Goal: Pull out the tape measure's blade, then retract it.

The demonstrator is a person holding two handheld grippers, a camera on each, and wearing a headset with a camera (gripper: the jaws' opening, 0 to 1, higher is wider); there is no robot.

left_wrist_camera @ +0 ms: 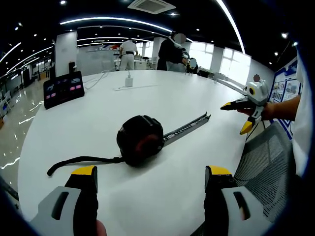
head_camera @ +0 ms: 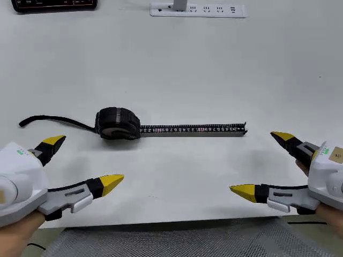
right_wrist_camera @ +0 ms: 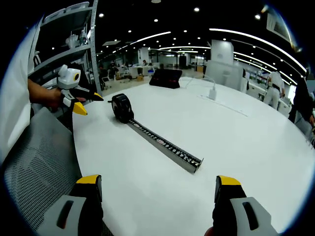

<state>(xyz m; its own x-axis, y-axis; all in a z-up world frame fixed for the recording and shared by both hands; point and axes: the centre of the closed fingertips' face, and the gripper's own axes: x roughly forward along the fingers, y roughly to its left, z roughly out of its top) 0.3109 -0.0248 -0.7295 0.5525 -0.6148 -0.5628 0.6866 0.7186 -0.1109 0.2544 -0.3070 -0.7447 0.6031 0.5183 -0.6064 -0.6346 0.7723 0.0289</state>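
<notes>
White workbench [head_camera: 214, 64], tape measure [head_camera: 117, 123] lying flat with its blade [head_camera: 193, 129] already out, so retracting looks next; left gripper [head_camera: 87, 160] and right gripper [head_camera: 259, 161] both spread wide, empty, flanking it.

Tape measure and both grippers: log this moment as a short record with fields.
left gripper: open, empty, not touching anything
right gripper: open, empty, near the blade's tip but apart from it
tape measure: black case resting on the white table
blade: pulled out, lying flat on the table, pointing toward the right gripper's side
strap: trails from the case toward the left gripper's side
task stage: blade out, retraction not yet done
</notes>
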